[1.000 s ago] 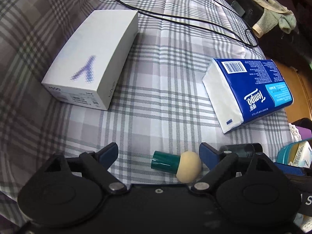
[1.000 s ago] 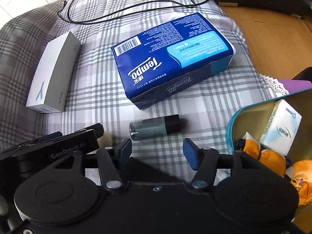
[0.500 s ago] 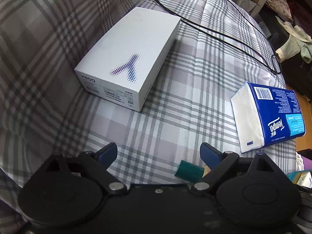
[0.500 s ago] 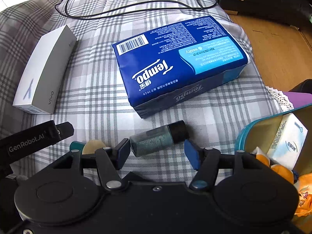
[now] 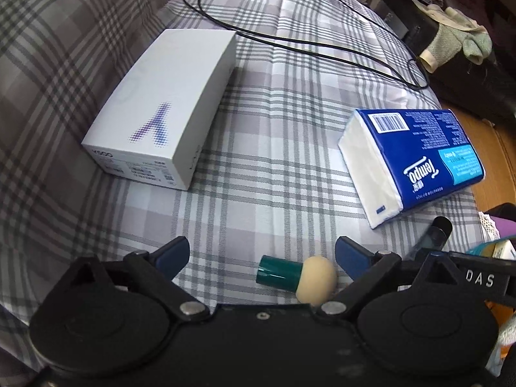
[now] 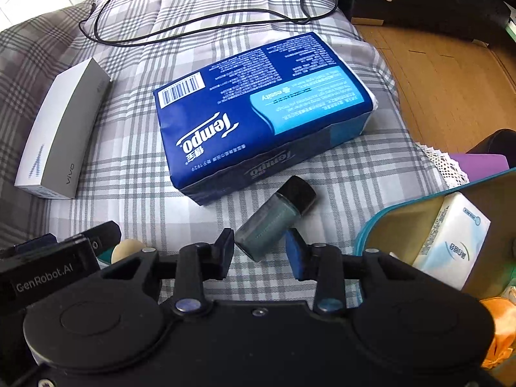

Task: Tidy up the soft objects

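at the right edge of the right wrist view a teal-rimmed container (image 6: pixel 380 225) stands open beside the bed, and inside it are a white tissue packet (image 6: pixel 451 235) leaning against the wall and something orange (image 6: pixel 500 319) lower down, only partly in view

on the plaid bedcover (image 5: pixel 274 161) lie a white phone box (image 5: pixel 164 109), a blue tempo tissue pack (image 6: pixel 258 113) and a black cable (image 5: pixel 306 45) looped beyond them

the right claw (image 6: pixel 259 251) points steeply down at the bed; its jaws have just been closing and now sit narrow on a small grey-green bottle with a black cap (image 6: pixel 274 222), the blue pads touching both sides of the bottle's lower end, the capped end angled away toward the tissue pack

the left claw (image 5: pixel 261 254) also tilts steeply down, its jaws having just been opening and now standing wide; a makeup sponge with a teal handle (image 5: pixel 296 279) lies on the cover between the blue pads, nearer the right pad, and neither pad presses on it

in the left wrist view the bottle's cap shows just beyond the left claw's right finger
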`<state>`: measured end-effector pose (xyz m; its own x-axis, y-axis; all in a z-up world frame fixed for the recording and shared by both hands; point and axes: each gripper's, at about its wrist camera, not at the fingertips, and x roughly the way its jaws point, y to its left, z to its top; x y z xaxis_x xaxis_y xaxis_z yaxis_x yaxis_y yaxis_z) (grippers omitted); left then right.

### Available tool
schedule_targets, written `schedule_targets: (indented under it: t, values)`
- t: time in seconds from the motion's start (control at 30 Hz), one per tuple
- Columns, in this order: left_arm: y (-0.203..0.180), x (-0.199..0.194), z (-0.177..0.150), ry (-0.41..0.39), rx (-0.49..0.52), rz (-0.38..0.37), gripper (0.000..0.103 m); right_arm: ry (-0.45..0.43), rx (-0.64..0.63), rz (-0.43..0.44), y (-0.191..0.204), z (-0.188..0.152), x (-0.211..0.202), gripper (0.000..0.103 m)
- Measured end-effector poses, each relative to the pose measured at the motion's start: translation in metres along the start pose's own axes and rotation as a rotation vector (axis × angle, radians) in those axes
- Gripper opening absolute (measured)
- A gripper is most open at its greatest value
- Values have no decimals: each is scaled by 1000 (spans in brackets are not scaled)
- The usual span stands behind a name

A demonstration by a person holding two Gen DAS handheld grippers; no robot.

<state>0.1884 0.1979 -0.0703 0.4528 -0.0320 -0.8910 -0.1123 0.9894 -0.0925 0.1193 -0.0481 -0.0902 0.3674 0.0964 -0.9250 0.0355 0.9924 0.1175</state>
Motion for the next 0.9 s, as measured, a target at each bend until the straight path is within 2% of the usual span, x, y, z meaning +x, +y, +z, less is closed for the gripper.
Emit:
schedule_targets:
  t: [0.1,0.33,0.47,0.57,0.6,0.67,0.9]
  values:
    - [-11,2,-3,3,66,-12,101,-8,18,9,-8,2,-5,49]
    - [-30,18,-6,39,175,35,101,-22,15,17,-18,5,-11,49]
    - [-33,29,-6,89,185,27,89,-31,-23,26,-18,5,-14,49]
    - [-30,34,-6,125,165,5,65,-34,-89,40,-14,4,-15,53]
    - [-28,35,-6,132,152,-8,61,-38,-118,38,-12,4,-15,53]
    - [-24,34,-5,132,129,-29,57,-55,-188,25,-7,3,-16,53]
    - [-24,32,-6,124,124,-20,56,-102,-407,-2,5,-4,-16,53]
